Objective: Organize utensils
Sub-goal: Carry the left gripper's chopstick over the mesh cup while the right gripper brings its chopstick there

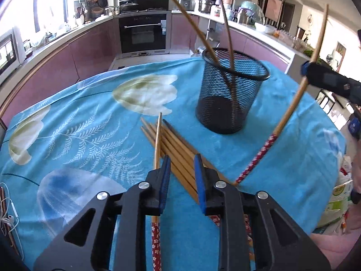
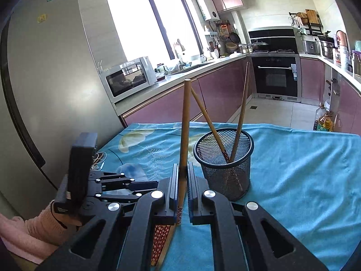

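Observation:
A black mesh cup (image 1: 232,90) stands on the blue cloth and holds two chopsticks (image 1: 226,31); it also shows in the right wrist view (image 2: 223,158). A row of several wooden chopsticks (image 1: 178,155) lies in front of it, one crossed on top. My left gripper (image 1: 181,171) is open just above this row, its jaws astride it. My right gripper (image 2: 183,180) is shut on one chopstick (image 2: 184,124) and holds it nearly upright, left of the cup; in the left wrist view that chopstick (image 1: 291,110) hangs at the right.
The blue floral cloth (image 1: 79,135) covers the table. White earphone cables (image 1: 9,216) lie at its left edge. Kitchen counters, an oven (image 1: 144,33) and a microwave (image 2: 128,79) stand behind. A bag (image 1: 338,201) sits off the table's right edge.

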Motion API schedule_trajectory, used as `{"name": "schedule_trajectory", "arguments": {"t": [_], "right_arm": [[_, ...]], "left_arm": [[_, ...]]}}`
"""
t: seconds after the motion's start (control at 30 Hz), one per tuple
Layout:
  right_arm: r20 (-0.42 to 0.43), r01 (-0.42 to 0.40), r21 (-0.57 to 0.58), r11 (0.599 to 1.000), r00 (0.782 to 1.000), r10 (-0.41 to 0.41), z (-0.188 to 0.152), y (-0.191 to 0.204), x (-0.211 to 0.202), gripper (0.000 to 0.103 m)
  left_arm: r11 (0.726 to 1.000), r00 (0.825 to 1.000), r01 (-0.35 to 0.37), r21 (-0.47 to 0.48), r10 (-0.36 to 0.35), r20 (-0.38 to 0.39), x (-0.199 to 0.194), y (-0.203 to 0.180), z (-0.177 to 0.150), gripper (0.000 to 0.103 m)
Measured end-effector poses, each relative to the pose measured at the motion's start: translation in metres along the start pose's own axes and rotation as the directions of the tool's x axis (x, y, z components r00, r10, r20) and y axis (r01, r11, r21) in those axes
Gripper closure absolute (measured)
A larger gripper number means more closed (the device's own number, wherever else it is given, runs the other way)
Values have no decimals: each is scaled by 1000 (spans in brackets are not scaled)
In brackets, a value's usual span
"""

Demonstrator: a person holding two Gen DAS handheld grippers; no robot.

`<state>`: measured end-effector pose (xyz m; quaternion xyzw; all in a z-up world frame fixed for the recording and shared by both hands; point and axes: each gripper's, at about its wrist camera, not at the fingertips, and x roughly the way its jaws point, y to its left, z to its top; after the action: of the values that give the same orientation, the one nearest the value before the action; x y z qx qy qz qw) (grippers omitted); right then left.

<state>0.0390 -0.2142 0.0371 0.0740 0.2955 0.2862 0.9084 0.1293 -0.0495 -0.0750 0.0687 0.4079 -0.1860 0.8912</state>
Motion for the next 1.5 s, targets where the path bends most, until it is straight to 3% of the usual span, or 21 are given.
{"name": "schedule_trajectory", "arguments": {"t": [0.17, 0.27, 0.33, 0.53, 0.7, 0.77, 0.87, 1.03, 1.17, 1.33, 1.5], "right_arm": [[-1, -1, -1, 1000, 1000, 1, 0, 0, -1, 97], [-1, 0, 0, 1000, 1000, 0, 0, 0, 1, 97], [-2, -4, -1, 1000, 1000, 4, 0, 1, 1, 97], [-8, -4, 4, 1000, 1000, 4, 0, 0, 2, 97], [-15, -1, 6, 1000, 1000, 1, 1, -1, 3, 97], [-16, 2, 0, 1000, 1000, -2, 4, 1, 4, 97], [-7, 9, -11, 1000, 1000, -9, 7, 2, 2, 97], [26, 22, -34, 999, 999, -21, 19, 3, -9, 97], [68, 28, -48, 998, 997, -25, 32, 2, -23, 97], [104, 29, -52, 998, 994, -23, 47, -1, -34, 97], [137, 33, -54, 998, 990, -25, 62, -6, -40, 97]], "left_arm": [[1000, 1000, 11, -8, -11, 16, 3, 10, 0, 81], [999, 999, -25, -27, 26, 40, 0, 22, 3, 77], [997, 997, -71, -37, 72, 29, 4, 31, 5, 77], [998, 997, -66, -8, 66, -42, 26, 39, 4, 77], [999, 997, -45, -11, 44, -62, 34, 39, 5, 86], [999, 997, -34, -15, 33, -68, 37, 38, 7, 96], [999, 997, -28, -38, 26, -66, 38, 38, 11, 96], [997, 999, 36, -73, -35, 10, 6, 39, 19, 96], [992, 990, 93, -81, -84, 109, -33, 40, 32, 96], [977, 957, 196, -86, -171, 236, -79, 44, 49, 96], [968, 927, 233, -91, -193, 321, -113, 44, 68, 96]]}}
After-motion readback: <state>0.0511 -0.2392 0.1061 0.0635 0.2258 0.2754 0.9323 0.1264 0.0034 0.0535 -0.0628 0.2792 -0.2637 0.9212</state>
